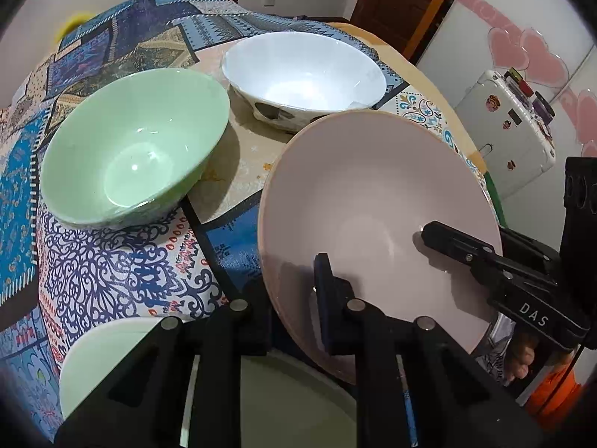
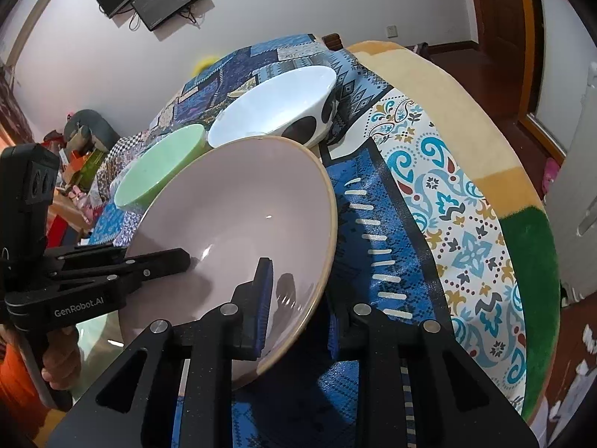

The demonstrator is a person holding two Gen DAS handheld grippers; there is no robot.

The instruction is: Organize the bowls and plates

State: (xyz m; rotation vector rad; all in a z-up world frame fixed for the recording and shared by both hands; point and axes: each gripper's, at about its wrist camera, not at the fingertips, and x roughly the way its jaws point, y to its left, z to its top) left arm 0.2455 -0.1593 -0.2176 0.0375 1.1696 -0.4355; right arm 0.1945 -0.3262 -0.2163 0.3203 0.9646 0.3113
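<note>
The pink bowl (image 1: 373, 205) was tilted above the table (image 2: 466, 119), held from two sides. The left gripper (image 1: 294, 298) had its jaws closed narrow on the near rim of this bowl, one finger inside and one outside. The right gripper (image 2: 298, 306) gripped the opposite rim in the same way. The green bowl (image 1: 130, 145) and the white bowl (image 1: 302, 74) stood upright on the patterned cloth (image 1: 112, 272), near each other. A pale green plate (image 1: 93, 358) lay under the left gripper.
</note>
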